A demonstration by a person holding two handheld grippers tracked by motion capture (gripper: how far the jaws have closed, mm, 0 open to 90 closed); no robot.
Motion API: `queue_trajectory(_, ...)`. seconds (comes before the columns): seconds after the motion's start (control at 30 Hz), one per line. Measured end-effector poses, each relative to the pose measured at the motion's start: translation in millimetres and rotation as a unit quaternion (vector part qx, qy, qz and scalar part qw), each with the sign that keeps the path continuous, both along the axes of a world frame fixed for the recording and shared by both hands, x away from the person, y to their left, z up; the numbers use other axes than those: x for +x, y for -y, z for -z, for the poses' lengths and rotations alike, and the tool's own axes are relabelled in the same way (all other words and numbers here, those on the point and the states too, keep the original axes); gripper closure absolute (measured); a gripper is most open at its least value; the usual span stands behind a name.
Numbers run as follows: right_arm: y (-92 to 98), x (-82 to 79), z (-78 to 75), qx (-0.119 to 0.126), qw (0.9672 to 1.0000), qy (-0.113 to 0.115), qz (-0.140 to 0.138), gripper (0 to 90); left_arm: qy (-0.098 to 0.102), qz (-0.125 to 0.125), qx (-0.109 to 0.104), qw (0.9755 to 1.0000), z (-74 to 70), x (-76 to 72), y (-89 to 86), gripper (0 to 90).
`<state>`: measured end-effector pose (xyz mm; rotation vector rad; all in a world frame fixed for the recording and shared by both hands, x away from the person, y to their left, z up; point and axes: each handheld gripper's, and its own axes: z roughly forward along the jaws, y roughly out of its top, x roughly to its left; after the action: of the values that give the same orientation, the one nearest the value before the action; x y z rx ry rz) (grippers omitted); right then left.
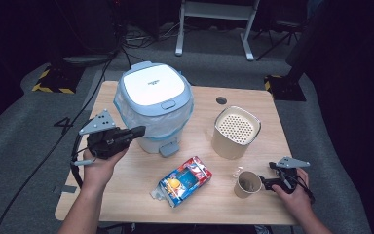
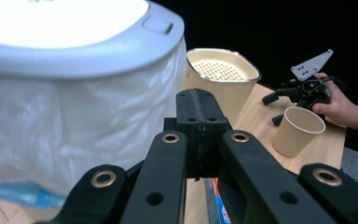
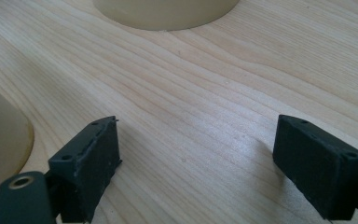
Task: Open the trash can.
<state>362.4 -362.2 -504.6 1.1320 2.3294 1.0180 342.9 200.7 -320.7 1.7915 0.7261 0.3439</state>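
Pale-grained wooden table [image 1: 131,195] with bin, canister, carton, cup and two hand-held grippers.

Largest at rear left: rounded pedal bin [image 1: 153,105] in white plastic, glossy flat lid, crinkled translucent liner bulging under the blue-grey rim. Right of it, well apart: cream squarish canister [image 1: 235,131], smooth-walled, top a perforated dotted grid. Front centre: colourful rectangular carton [image 1: 182,181] lying flat. Near the front right edge: tan paper cup [image 1: 248,184], upright, tapered, open-mouthed. Left gripper [image 1: 135,132] matt black, raised off the table just beside the bin, pads pressed flat together, nothing between. Right gripper [image 1: 264,182] low beside the cup, blocky black jaws spread wide over bare wood.
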Motion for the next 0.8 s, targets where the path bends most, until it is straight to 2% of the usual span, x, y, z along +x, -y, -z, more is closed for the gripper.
queue_trajectory(0.17,0.1,0.0,0.0,0.0,1.0,0.0,0.0,14.6,0.004,-0.001,0.008,1.0,-12.8,6.9,7.9,90.0)
queue_trajectory(0.3,0.0,0.0,0.0,0.0,1.0,0.0,0.0,14.6,0.007,-0.005,0.025,0.9997,-25.5,20.8,19.1,90.0)
queue_trajectory(0.63,0.0,0.0,0.0,0.0,1.0,0.0,0.0,14.6,-0.002,-0.015,0.035,0.9993,-36.5,43.7,36.7,90.0)
queue_trajectory(0.73,0.0,0.0,0.0,0.0,1.0,0.0,0.0,14.6,-0.012,-0.011,0.042,0.999,-37.5,49.8,41.9,90.0)
queue_trajectory(0.8,0.1,0.0,-0.1,0.0,1.0,-0.001,-0.001,14.6,-0.018,-0.007,0.037,0.9991,-36.7,53.9,45.0,90.0)
